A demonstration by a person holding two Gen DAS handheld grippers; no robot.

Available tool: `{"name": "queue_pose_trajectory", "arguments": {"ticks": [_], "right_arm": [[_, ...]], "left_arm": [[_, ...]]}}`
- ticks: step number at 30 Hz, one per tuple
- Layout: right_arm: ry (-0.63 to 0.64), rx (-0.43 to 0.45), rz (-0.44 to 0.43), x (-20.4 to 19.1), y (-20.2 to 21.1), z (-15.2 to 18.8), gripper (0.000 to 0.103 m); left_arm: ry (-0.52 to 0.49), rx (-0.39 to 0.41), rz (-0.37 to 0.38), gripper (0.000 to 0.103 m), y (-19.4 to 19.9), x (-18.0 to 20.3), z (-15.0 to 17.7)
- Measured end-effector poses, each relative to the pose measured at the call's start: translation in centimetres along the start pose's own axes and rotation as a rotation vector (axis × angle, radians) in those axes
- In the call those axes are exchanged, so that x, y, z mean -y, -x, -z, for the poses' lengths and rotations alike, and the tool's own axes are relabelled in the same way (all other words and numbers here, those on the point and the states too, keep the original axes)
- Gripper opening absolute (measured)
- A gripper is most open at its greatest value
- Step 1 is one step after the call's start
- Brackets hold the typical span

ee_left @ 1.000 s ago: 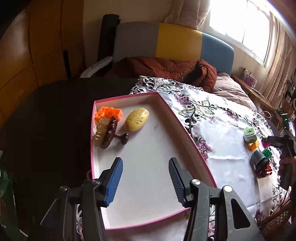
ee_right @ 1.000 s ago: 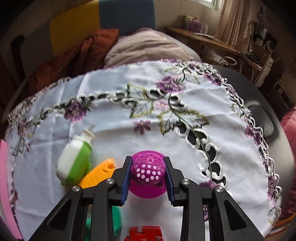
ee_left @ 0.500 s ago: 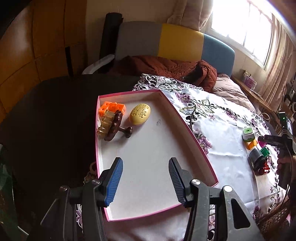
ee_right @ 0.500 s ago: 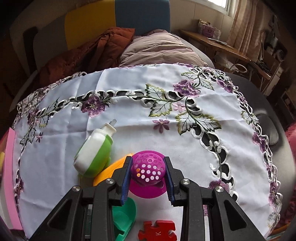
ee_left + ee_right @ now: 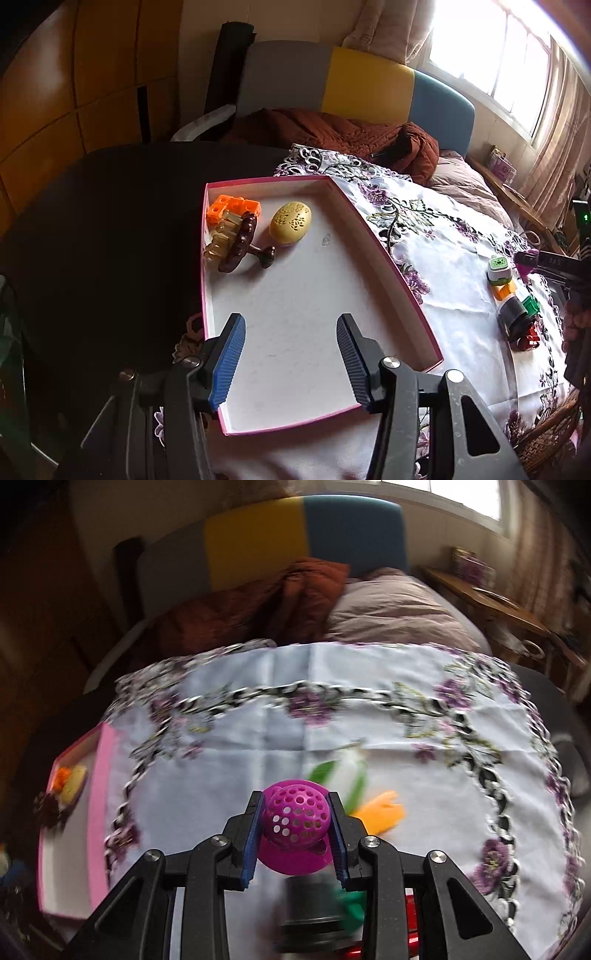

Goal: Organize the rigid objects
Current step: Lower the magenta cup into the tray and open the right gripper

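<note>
Now the right gripper (image 5: 296, 821) pinches a magenta strainer (image 5: 295, 819) by its holed dome, lifted above the flowered tablecloth (image 5: 295, 716) right of the pink tray (image 5: 373, 236). Over that tray, the left gripper (image 5: 291, 360) hangs spread and empty; a yellow egg-shaped thing (image 5: 290, 222) and an orange block (image 5: 232, 207) lie at the tray's far end.

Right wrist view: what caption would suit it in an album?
Right gripper clamps a magenta perforated strainer above the floral tablecloth, pink-rimmed tray off to the left.
</note>
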State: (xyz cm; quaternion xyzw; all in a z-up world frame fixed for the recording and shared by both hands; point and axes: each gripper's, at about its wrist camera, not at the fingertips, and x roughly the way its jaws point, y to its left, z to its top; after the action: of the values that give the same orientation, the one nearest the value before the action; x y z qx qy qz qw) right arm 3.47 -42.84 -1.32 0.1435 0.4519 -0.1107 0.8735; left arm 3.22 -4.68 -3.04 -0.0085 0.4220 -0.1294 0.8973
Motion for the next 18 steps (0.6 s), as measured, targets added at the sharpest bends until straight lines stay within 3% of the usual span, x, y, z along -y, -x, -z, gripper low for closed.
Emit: {"name": "queue_pose_trajectory", "arguments": {"ticks": [13, 18], "right_arm": [[0.317, -0.059, -0.271, -16.5, -0.4, 2.9, 0.033], [0.435, -0.077, -0.309, -21.6, -0.9, 4.0, 0.033]], "left_arm": [[0.038, 0.010, -0.006, 0.052, 0.4, -1.6, 0.2], [0.059, 0.009, -0.018, 0.052, 0.5, -2.5, 0.3]]}}
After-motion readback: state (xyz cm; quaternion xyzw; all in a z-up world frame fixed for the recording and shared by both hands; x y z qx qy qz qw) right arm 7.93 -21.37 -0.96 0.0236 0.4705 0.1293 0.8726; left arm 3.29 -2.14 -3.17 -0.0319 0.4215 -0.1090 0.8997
